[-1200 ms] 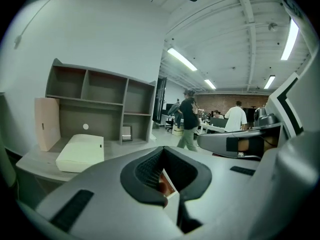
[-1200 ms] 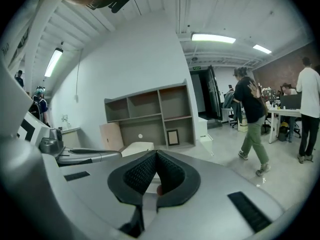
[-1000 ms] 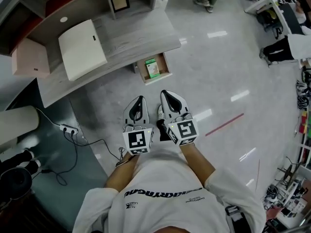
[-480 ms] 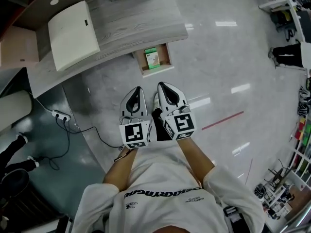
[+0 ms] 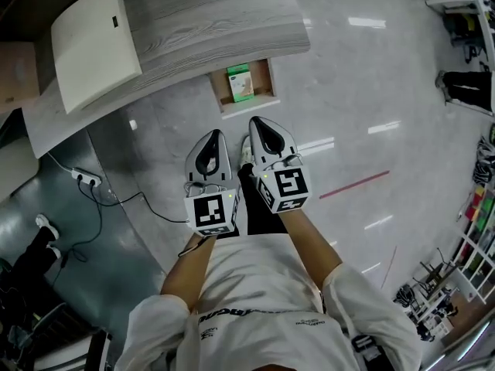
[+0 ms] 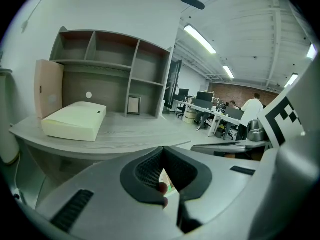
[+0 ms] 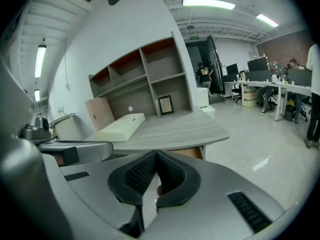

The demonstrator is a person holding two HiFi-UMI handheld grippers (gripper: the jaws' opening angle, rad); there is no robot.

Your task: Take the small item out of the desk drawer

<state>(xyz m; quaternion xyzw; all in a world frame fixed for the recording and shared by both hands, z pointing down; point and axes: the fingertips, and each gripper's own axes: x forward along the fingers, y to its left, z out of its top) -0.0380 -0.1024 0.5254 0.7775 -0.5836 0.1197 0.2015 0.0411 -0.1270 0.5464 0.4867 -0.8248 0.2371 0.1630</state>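
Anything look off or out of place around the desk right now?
Nothing spilled or damaged. The drawer stands open with a green box inside, and a power strip lies loose on the floor left of it.

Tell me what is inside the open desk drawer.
A small green and white box lies on the wooden bottom of the drawer. Anything further back is hidden under the desk top.

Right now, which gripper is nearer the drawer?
Right. In the head view the right gripper sits just short of the drawer, nearly in line with it; the left gripper is further back and off to the left.
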